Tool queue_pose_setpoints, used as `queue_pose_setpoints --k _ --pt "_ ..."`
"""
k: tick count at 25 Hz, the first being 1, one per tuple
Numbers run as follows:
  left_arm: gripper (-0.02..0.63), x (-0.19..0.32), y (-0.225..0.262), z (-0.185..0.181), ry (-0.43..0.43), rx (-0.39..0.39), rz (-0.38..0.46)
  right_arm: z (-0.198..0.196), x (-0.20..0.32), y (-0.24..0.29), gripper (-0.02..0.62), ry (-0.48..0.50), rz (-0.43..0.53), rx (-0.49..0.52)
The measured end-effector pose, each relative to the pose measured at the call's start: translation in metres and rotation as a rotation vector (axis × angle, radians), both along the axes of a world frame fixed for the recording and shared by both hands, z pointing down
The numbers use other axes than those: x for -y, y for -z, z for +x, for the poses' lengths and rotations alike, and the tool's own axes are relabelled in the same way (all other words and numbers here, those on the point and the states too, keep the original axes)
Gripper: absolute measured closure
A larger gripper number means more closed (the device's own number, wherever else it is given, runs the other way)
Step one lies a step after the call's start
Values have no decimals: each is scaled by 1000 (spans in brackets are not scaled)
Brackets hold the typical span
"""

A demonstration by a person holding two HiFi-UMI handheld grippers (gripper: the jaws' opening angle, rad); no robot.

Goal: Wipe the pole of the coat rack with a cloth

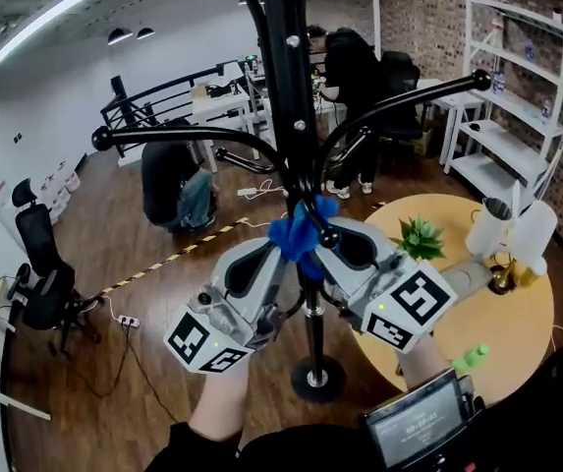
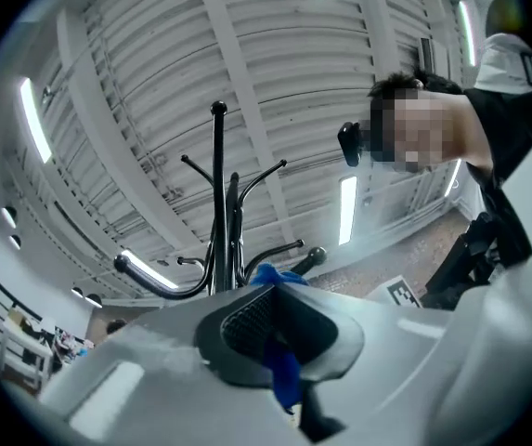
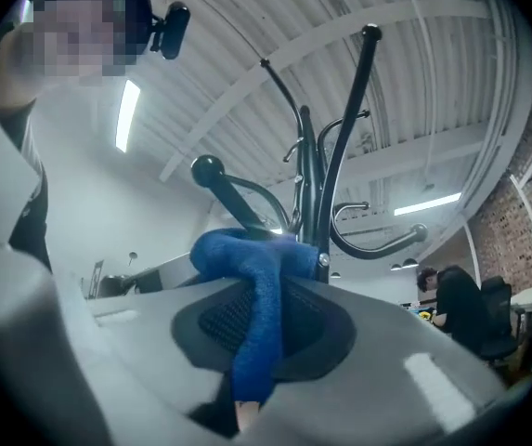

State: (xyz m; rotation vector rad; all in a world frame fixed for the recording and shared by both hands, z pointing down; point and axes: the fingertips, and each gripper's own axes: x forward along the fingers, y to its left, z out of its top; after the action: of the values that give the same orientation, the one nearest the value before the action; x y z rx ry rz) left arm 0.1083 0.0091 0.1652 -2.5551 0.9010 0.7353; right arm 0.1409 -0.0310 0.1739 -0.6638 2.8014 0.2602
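My left tool (image 1: 279,249) and my right tool (image 1: 328,246) are each clamped on one end of the soft blue fabric cloth (image 1: 301,229). The cloth lies against the black metal pole of the coat rack (image 1: 288,87), just below where the pole's curved hooks (image 1: 163,138) branch off, and it seems looped round the pole. It is light and limp, so I judge it needs holding by both ends and pulling taut. The pole looks stiff, smooth and slick. It stands upright, its long axis vertical, and the cloth runs across it.
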Motion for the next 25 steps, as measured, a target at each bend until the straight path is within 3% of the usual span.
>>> queue_pose_setpoints --k 6,9,12,20,25 --pt "603 29 2 1 65 90 -25 -6 24 4 545 -143 -81 29" --pt "603 46 -15 3 109 133 -64 -7 28 1 545 -173 -106 47" --pt "603 52 -33 7 100 168 -85 -4 31 -15 545 -189 -156 52" --pt "603 48 -129 10 174 409 -288 -1 31 -133 545 -257 -430 -10" --pt "603 46 -164 -1 174 441 -374 0 32 -210 545 -363 -585 -72"
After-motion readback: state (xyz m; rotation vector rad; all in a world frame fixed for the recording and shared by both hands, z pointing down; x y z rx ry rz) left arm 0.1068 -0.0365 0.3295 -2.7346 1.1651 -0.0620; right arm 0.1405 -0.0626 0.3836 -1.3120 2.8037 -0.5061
